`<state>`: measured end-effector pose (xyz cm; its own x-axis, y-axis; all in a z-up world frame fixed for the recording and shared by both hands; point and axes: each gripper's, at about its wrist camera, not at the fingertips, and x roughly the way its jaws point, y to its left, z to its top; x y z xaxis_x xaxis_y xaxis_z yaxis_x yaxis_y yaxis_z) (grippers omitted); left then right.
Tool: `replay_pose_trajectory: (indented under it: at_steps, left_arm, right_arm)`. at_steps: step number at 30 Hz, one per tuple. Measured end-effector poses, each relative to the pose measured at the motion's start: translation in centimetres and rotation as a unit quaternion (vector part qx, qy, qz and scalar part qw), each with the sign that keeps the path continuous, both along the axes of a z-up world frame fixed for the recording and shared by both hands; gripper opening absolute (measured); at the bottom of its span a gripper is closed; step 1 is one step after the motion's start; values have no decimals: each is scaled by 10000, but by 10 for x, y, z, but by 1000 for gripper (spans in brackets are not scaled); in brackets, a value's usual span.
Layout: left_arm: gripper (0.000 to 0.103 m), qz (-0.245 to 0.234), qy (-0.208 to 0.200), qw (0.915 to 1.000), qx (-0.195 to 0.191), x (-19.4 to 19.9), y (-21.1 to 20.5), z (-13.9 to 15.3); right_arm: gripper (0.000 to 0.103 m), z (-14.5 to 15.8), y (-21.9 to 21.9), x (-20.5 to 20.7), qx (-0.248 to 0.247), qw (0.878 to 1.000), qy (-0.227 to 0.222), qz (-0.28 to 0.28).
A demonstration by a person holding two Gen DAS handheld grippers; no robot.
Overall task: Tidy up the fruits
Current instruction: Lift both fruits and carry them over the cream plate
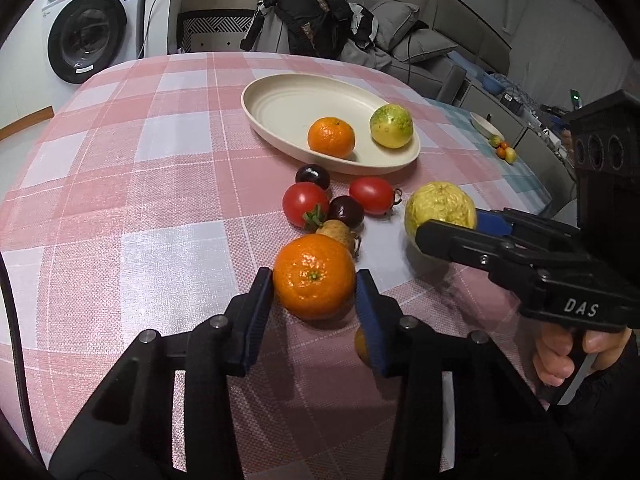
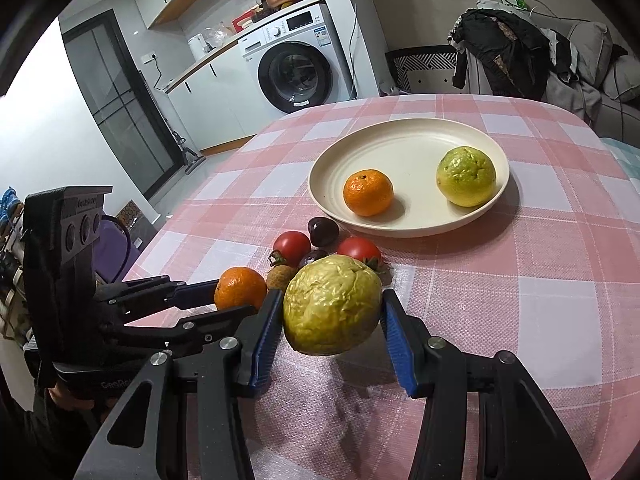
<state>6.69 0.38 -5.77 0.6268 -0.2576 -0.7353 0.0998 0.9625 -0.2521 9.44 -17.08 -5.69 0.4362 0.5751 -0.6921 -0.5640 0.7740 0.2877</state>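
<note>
A cream plate (image 1: 280, 104) (image 2: 400, 140) holds a tangerine (image 1: 331, 137) (image 2: 368, 192) and a green-yellow guava (image 1: 391, 126) (image 2: 466, 176). My left gripper (image 1: 314, 284) is shut on a second tangerine (image 1: 314, 282) (image 2: 240, 293) that rests on the cloth. My right gripper (image 2: 330, 312) (image 1: 452, 224) is shut on a wrinkled yellow guava (image 2: 332, 310) (image 1: 439, 204) and holds it just above the table. Between them and the plate lie two red tomatoes (image 1: 305, 204) (image 1: 372, 195), two dark plums (image 1: 313, 176) (image 1: 346, 211) and a brown longan (image 1: 338, 234).
The table wears a pink checked cloth (image 1: 160, 200). A washing machine (image 1: 86, 28) stands at the back left and a chair heaped with clothes (image 1: 312, 16) behind the table. A second table with a plate and fruits (image 1: 502, 148) is at the far right.
</note>
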Motion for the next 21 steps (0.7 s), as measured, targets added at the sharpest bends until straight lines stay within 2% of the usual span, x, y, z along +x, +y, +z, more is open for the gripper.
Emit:
replay_pose_trajectory:
  at_steps: [3,13,16,19,21]
  left_arm:
    - [39,-40,-144,9998,-151,-3,2,7]
    - [39,199,-585,9981,-62,1,7,32]
    - [39,260,-682,9973,-31,7,9,36]
    - [39,277,-679,9973,-39,15,11,35]
    - [39,318,-640,9974,-33,18,11,32]
  right_arm:
    - [50,1,-2,2,27,10000,0,-34]
    - [50,13,-14,12,124,9996,-165,-206]
    - [45,19,-18,14,178,9991,-279,-265]
    - [45,19,-13,15,-156,9983,-451,-327]
    - [45,16,-11,16,-175,9986,-399,-287]
